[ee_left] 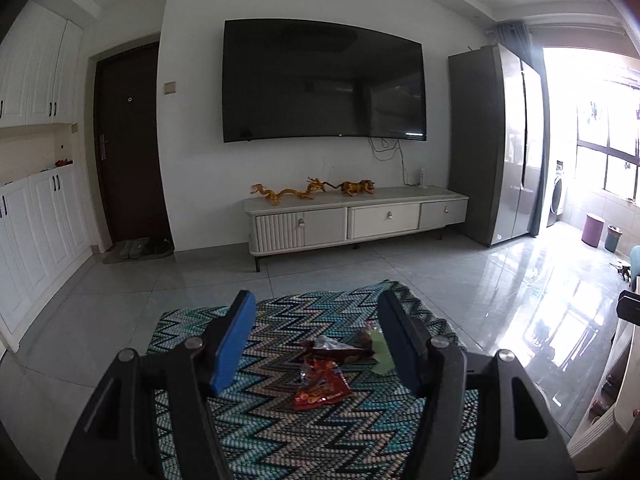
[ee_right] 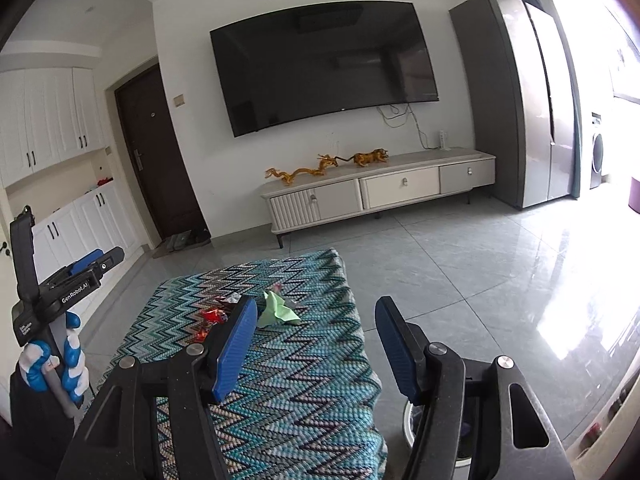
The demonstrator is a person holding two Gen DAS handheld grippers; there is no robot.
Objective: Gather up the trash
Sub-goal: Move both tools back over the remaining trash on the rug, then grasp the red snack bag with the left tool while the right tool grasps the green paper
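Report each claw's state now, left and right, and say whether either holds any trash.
Left claw: open, holding nothing; the red snack wrapper lies on the zigzag cloth beyond it.
Right claw: open, holding nothing.

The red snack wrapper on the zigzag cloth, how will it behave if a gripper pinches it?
The red snack wrapper looks empty and crumpled, so probably very light and floppy. Its glossy film may slip between pads. Pushed, it would likely slide on the zigzag cloth, not roll.
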